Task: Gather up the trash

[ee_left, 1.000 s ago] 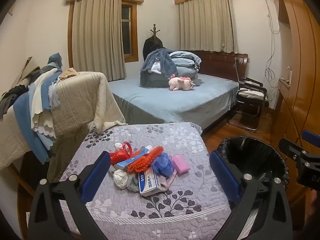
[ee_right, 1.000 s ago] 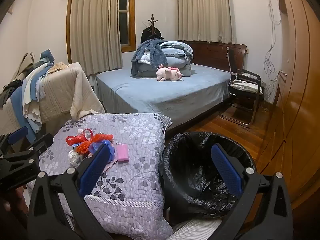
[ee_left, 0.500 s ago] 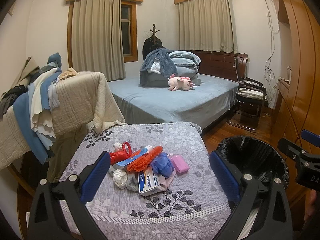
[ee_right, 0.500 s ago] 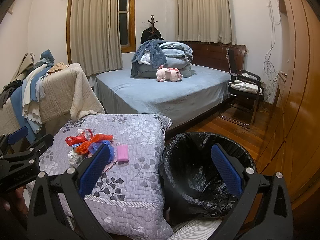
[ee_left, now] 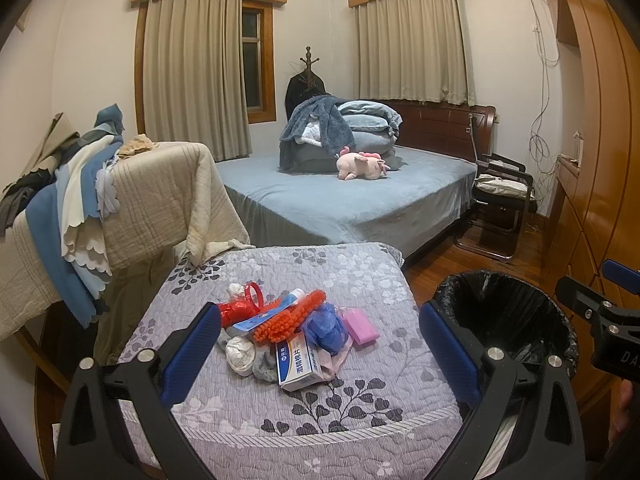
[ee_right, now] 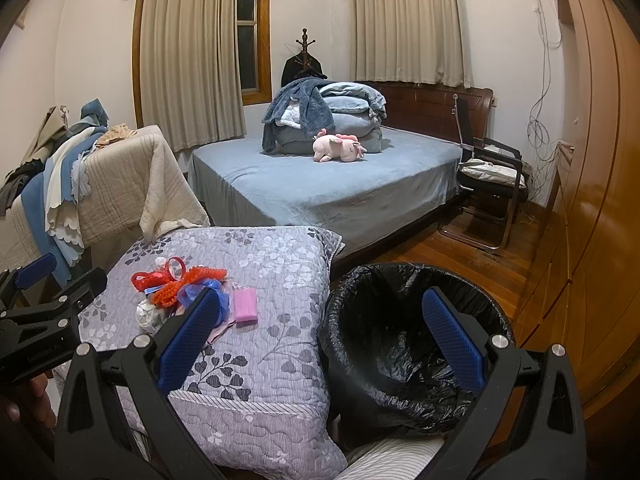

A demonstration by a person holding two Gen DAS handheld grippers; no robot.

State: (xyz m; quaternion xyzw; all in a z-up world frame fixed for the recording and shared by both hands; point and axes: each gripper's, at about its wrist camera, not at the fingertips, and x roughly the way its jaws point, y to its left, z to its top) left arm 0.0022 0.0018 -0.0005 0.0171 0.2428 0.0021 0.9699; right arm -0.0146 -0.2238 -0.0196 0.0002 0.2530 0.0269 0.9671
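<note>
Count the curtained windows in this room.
2. One curtained window is on the wall behind the draped chair, its curtain partly open. The other is above the bed's headboard, curtains closed. Walls outside the view may hold more.

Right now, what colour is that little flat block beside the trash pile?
Pink. The little flat block shows best in the left wrist view, lying on the grey floral quilt.

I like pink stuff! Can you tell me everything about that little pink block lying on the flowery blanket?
The pink block is a small, flat rectangle with rounded edges, maybe wrapped in shiny plastic. It lies flat on the grey flowery quilt, at the right edge of the trash pile, on the side nearest the black-lined bin. It touches a pale pink cloth scrap under it and sits beside a crumpled blue bag. Neither claw touches it.
</note>
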